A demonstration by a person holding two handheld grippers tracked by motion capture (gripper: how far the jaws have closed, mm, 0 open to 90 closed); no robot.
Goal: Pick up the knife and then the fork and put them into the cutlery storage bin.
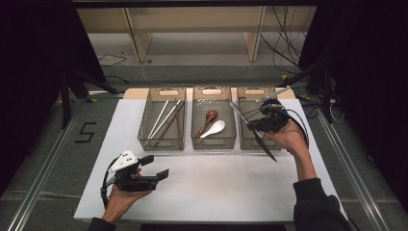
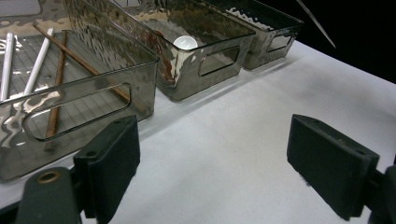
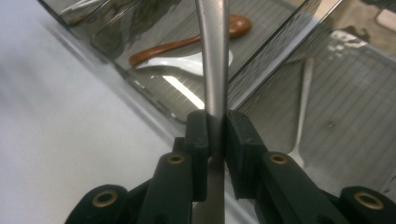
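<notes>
My right gripper (image 1: 253,126) (image 3: 216,130) is shut on a long metal utensil (image 1: 266,147) (image 3: 212,46), apparently a table knife. It holds the utensil in the air, slanted over the front wall of the right bin (image 1: 250,144). One end reaches toward the middle bin (image 1: 214,143) and the darker end points at the table's front. Its thin tip (image 2: 317,23) shows in the left gripper view. My left gripper (image 1: 156,166) (image 2: 212,163) rests open near the front left of the white table (image 1: 216,187), with nothing between its pads.
Three smoky clear bins stand in a row at the back. The left bin (image 1: 161,142) holds white and brown chopsticks (image 1: 163,120) (image 2: 79,63). A brown spoon (image 1: 208,120) (image 3: 187,42) and a white spoon (image 1: 214,128) (image 3: 187,63) lie in the middle one. A fork (image 3: 303,102) lies in the right bin.
</notes>
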